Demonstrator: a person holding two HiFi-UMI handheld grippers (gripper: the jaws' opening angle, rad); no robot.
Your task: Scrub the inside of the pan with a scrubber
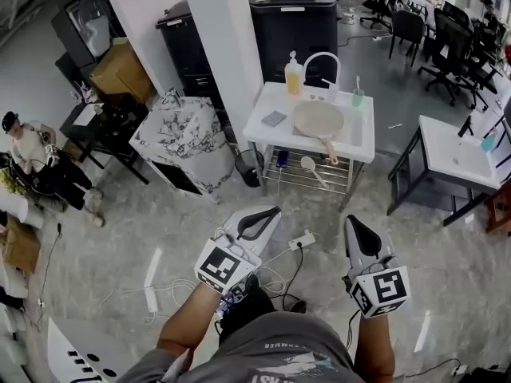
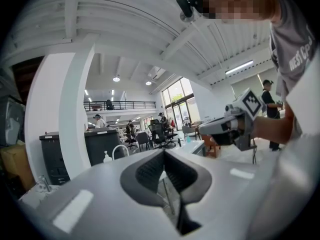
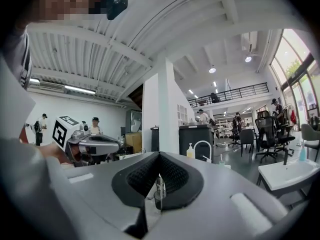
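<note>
1. The left gripper (image 1: 267,215) is held out well short of the white sink table (image 1: 267,98). Its jaws are closed together with nothing between them.
2. On the left part of the sink table lies a small grey square pad (image 1: 274,118), probably the scrubber, with nothing touching it.
3. Just right of the pad, at the table's middle, sits the pan (image 1: 318,120), inside facing up and handle towards the person. A soap bottle (image 1: 294,76) stands at the table's back edge.
4. The right gripper (image 1: 355,223), also well short of the table, has its jaws pressed together and carries nothing.
5. The scrubbing seems not yet begun. What is left is to approach the table, pick up the pad and scrub the pan.
</note>
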